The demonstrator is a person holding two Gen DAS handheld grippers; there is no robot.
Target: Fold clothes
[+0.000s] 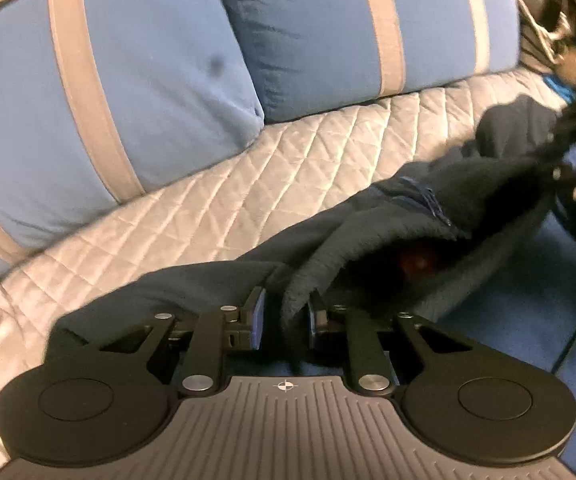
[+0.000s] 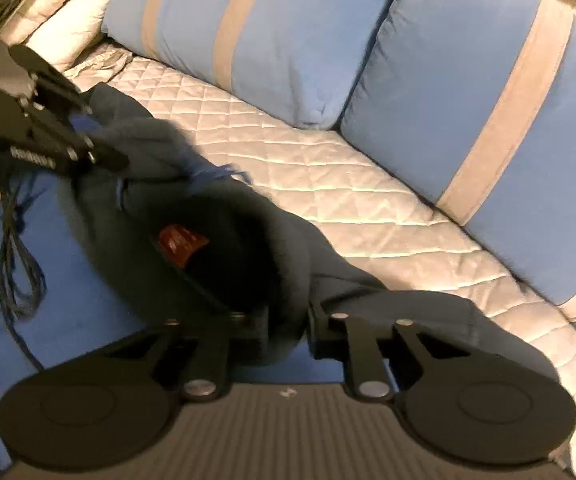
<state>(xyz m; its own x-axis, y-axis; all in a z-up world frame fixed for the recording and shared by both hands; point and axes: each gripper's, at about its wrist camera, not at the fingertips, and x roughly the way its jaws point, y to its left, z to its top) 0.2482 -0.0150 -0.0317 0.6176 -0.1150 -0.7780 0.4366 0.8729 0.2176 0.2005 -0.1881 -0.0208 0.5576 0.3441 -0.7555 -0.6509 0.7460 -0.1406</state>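
- One dark navy garment (image 1: 368, 236) lies on the quilted sofa cover (image 1: 215, 192), stretched lengthwise between two tools, long axis parallel to the sofa front.
- Two blue striped cushions (image 2: 488, 112) stand behind it.
- Left tool (image 1: 283, 316): clamped on fabric.
- Right tool (image 2: 288, 320): clamped on fabric at the opposite end.
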